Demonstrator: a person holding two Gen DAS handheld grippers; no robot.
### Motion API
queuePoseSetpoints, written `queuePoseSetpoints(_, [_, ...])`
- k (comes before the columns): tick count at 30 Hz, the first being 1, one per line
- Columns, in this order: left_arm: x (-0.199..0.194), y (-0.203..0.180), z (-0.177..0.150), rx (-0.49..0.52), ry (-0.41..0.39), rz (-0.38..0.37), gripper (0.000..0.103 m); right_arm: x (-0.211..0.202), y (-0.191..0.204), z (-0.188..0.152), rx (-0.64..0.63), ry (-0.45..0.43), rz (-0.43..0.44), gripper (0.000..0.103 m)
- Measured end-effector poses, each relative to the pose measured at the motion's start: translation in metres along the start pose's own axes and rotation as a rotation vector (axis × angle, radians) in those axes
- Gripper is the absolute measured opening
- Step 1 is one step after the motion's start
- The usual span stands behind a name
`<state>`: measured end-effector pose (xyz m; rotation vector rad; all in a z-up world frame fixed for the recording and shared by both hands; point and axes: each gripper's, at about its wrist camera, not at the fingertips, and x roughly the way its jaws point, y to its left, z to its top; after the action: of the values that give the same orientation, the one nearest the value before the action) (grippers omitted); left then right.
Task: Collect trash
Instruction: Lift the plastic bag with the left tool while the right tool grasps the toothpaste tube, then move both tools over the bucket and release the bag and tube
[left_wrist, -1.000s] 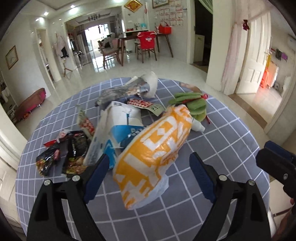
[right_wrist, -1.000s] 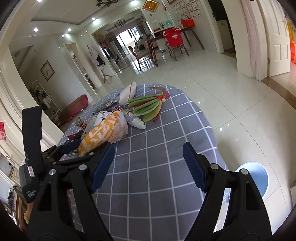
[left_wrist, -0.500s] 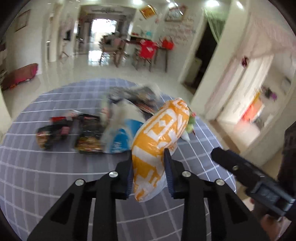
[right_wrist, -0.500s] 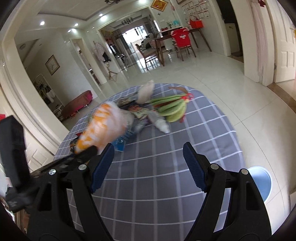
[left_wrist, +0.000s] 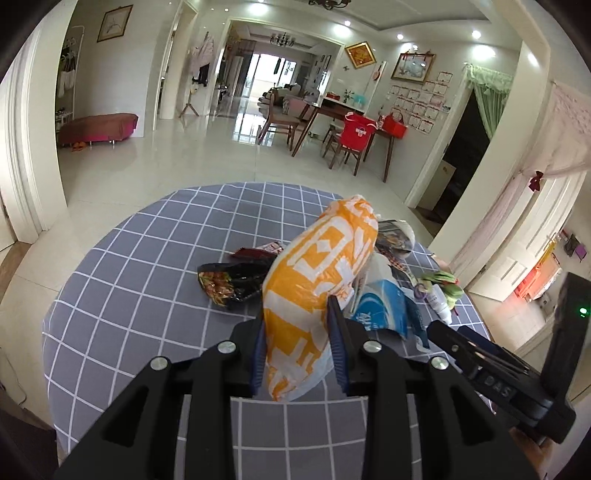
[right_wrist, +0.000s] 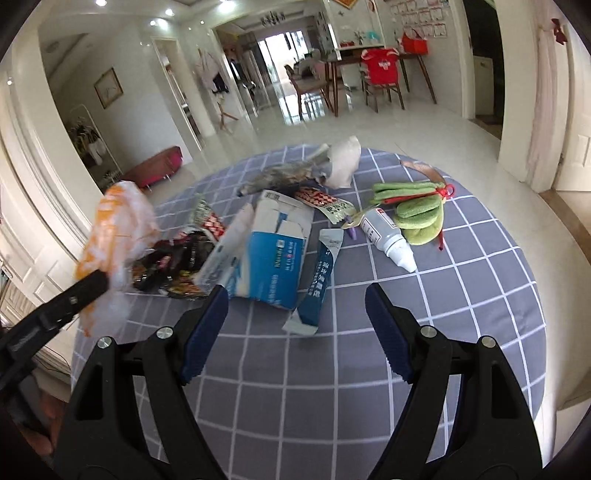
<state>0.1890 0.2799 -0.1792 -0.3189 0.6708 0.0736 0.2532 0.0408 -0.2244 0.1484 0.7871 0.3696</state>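
The orange bag (right_wrist: 110, 236) is motion-blurred in the right wrist view.

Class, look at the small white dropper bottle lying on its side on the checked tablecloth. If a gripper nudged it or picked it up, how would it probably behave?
The dropper bottle looks round-bodied and lies on its side, so a nudge would probably roll it. Its smooth plastic may slip between pads. It seems small and rigid, likely light.
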Motion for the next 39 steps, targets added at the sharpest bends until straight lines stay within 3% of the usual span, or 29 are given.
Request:
queuePoseSetpoints(2, [0.002,-0.004,-0.002,0.005,0.005,0.002,0.029,0.011,0.0,0.003,-0.018,0.017,-0.043,0.07])
queuePoseSetpoints(4, [0.003,-0.007,-0.002,0.005,0.012,-0.007,0.029,0.019,-0.002,0.004,-0.021,0.044,-0.055,0.055])
queuePoseSetpoints(8, [0.01,-0.014,-0.003,0.014,0.022,-0.026,0.029,0.039,-0.006,0.004,-0.047,0.104,-0.091,0.035])
queuePoseSetpoints(9, [0.011,-0.017,-0.004,0.019,0.025,-0.03,0.029,0.038,-0.007,0.005,-0.052,0.099,-0.098,0.016])
queuePoseSetpoints(10, [0.011,-0.021,-0.004,0.024,0.026,-0.031,0.029,0.039,-0.007,0.005,-0.064,0.111,-0.083,0.014])
queuePoseSetpoints(18, [0.005,-0.055,-0.005,0.077,0.025,-0.055,0.029,0.013,-0.03,-0.002,-0.029,0.094,-0.001,0.013])
queuePoseSetpoints(26, [-0.008,-0.109,-0.012,0.154,0.019,-0.093,0.029,-0.053,-0.07,-0.008,0.044,-0.004,0.06,0.013])
queuePoseSetpoints(32, [-0.007,-0.176,-0.03,0.249,0.047,-0.157,0.029,-0.104,-0.129,-0.023,0.135,-0.082,0.056,0.013])
queuePoseSetpoints(39, [0.007,-0.276,-0.067,0.385,0.113,-0.244,0.029,-0.156,-0.217,-0.057,0.258,-0.143,-0.008,0.013])
